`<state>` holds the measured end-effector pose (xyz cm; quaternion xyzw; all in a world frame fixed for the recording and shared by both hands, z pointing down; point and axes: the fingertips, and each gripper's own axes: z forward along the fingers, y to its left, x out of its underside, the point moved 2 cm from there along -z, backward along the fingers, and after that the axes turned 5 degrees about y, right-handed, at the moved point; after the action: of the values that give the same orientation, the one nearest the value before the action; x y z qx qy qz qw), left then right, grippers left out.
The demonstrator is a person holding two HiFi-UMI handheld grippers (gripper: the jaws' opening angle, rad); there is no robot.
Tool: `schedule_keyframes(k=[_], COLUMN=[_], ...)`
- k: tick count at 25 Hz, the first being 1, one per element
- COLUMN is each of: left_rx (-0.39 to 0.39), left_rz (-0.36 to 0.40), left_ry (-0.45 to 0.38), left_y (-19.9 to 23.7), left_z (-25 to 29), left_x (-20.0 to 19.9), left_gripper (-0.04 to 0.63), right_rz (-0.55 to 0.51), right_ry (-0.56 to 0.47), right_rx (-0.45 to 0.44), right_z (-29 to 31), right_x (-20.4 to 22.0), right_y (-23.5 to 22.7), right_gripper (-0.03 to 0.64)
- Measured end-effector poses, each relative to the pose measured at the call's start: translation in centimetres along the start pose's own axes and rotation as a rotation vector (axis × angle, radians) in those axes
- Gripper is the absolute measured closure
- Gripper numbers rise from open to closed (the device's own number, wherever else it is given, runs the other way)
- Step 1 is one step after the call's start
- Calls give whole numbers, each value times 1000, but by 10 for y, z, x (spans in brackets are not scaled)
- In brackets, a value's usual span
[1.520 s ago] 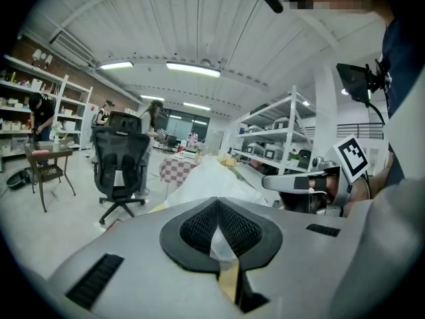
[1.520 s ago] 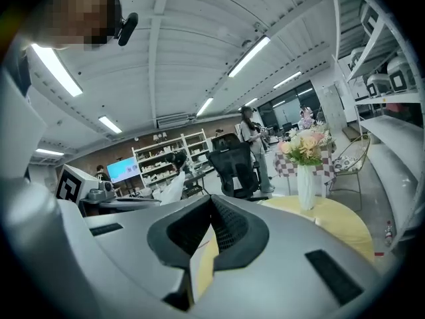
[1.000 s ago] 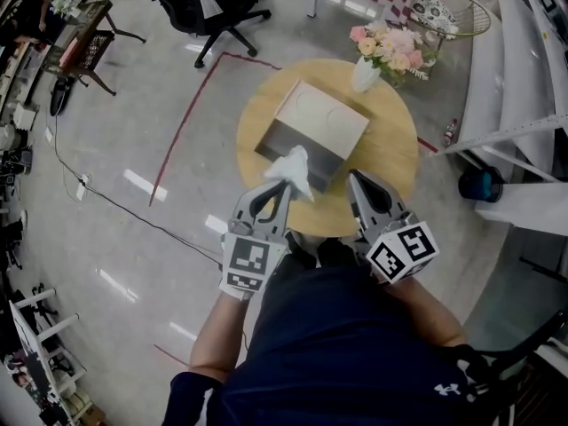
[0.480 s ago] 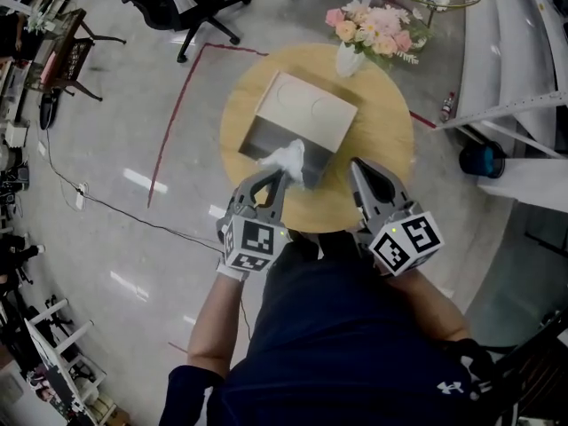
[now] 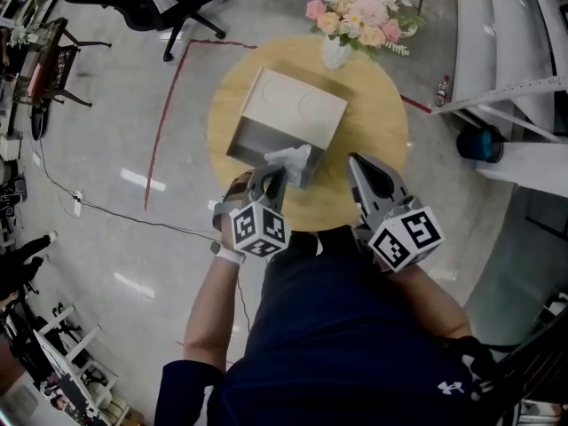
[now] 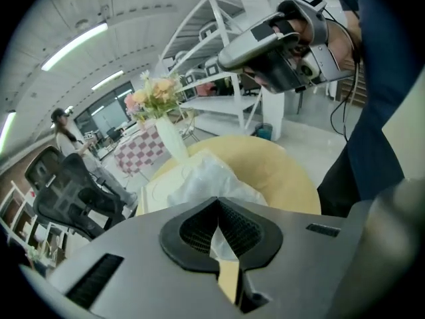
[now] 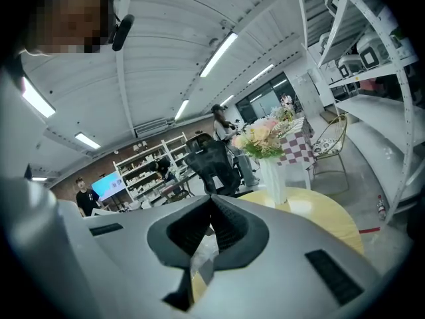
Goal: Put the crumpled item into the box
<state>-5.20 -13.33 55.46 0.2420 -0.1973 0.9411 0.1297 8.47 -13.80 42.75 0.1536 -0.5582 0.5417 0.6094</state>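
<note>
My left gripper (image 5: 273, 174) is clamped on the crumpled white wad (image 5: 291, 159), holding it against the near side of the beige cardboard box (image 5: 286, 114) on the round yellow wooden tabletop (image 5: 377, 140); my right gripper (image 5: 356, 161), jaws together and empty, hangs over the tabletop's near edge.

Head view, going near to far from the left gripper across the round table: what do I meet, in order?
left gripper → crumpled white item, pinched in its jaws → box → vase of flowers
</note>
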Motion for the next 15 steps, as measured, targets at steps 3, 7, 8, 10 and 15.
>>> schedule_keyframes(k=[3,7,8,10,15], left_rx=[43,101,116,143,193], left_rz=[32,43,41,42,47], left_ry=[24,45,51,68,84], left_y=[-3,-4,-5,-6,-9], left_z=[10,23,27,35,55], left_x=[1,3,4,6,7], left_gripper=[578,578,578,578,578], right_rz=[7,17,21,27,32], right_ry=[-1,6,8,12,19], right_rx=[6,13,14,18,29], right_z=[1,2,2,3,4], right_x=[-2,-2,-1,0,0], right_y=[-5,-11,-13,-16,-24], right_gripper=[612,612,612,612,612])
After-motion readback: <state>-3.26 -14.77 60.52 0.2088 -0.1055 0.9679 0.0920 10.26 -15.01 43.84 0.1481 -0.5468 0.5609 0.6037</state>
